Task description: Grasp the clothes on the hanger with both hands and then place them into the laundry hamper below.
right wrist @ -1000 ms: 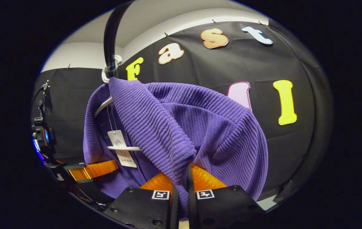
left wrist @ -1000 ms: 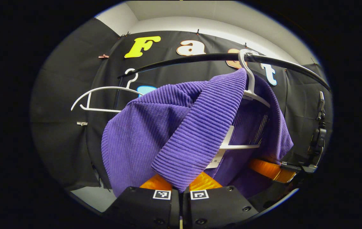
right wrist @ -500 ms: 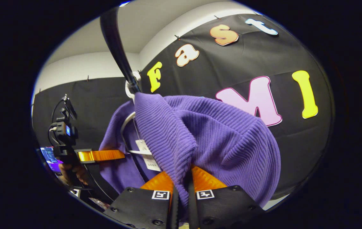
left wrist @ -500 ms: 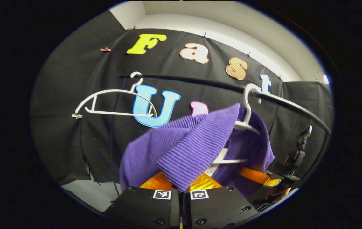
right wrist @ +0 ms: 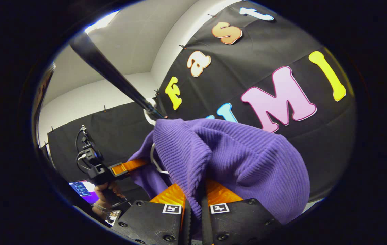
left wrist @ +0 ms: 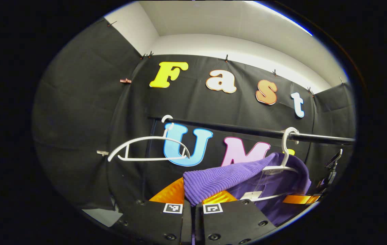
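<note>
Both grippers' jaws pinch the purple sweater (left wrist: 214,180), stretched sideways along the rail (left wrist: 248,131).

We see black cloth (left wrist: 78,112) hung over the booth's walls, pinned along its top edge by small clips (left wrist: 226,58), with pale wall (left wrist: 234,44) and ceiling (left wrist: 220,17) above it. A black rail (left wrist: 234,130) runs across in front of the cloth, and an empty white hanger (left wrist: 149,148) hangs on it. Low in the right gripper view a lit screen (right wrist: 84,188) glows.
</note>
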`<move>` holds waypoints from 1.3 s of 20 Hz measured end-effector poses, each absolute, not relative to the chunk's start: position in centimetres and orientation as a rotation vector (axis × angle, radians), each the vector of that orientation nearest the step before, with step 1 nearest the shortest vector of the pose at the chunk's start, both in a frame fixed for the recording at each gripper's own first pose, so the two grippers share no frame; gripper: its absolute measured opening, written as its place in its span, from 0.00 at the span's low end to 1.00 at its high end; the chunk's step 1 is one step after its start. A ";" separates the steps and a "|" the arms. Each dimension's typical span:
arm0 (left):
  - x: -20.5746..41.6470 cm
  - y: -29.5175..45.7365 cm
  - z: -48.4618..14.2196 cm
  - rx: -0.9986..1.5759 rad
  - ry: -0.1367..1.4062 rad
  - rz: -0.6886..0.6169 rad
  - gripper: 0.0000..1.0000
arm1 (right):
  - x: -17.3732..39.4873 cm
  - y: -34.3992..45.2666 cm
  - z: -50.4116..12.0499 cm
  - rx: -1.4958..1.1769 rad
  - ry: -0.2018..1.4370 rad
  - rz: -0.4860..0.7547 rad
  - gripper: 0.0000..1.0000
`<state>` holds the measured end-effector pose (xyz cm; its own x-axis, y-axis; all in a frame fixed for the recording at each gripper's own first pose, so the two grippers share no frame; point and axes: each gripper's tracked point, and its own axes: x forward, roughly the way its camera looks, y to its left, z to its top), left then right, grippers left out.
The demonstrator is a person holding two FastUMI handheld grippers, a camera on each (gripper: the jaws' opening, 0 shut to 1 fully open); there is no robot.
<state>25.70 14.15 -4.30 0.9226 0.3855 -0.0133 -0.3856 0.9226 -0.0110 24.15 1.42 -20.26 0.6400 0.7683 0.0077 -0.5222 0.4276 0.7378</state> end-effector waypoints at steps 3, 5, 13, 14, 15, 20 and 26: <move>25.9 16.5 -2.4 0.050 -0.027 0.448 0.08 | 23.8 2.5 -18.9 0.810 0.352 0.891 0.16; 27.3 17.8 -2.1 0.073 -0.024 0.448 0.06 | 24.3 2.8 -18.2 0.848 0.343 0.912 0.16; 29.3 20.9 -7.7 0.005 0.094 0.436 0.08 | 25.5 2.4 -15.4 0.987 0.283 0.946 0.16; 29.2 20.7 -8.1 -0.016 0.093 0.425 0.08 | 25.7 2.1 -15.0 1.014 0.274 0.944 0.16; 29.0 20.4 -8.6 -0.031 0.096 0.408 0.08 | 25.9 1.7 -14.5 1.048 0.265 0.947 0.16; 27.5 20.2 -10.6 -0.108 0.137 0.328 0.08 | 26.2 1.3 -13.7 1.070 0.238 0.958 0.16; 26.5 18.2 -14.6 -0.139 0.201 0.298 0.08 | 26.8 0.3 -12.6 1.116 0.210 0.956 0.16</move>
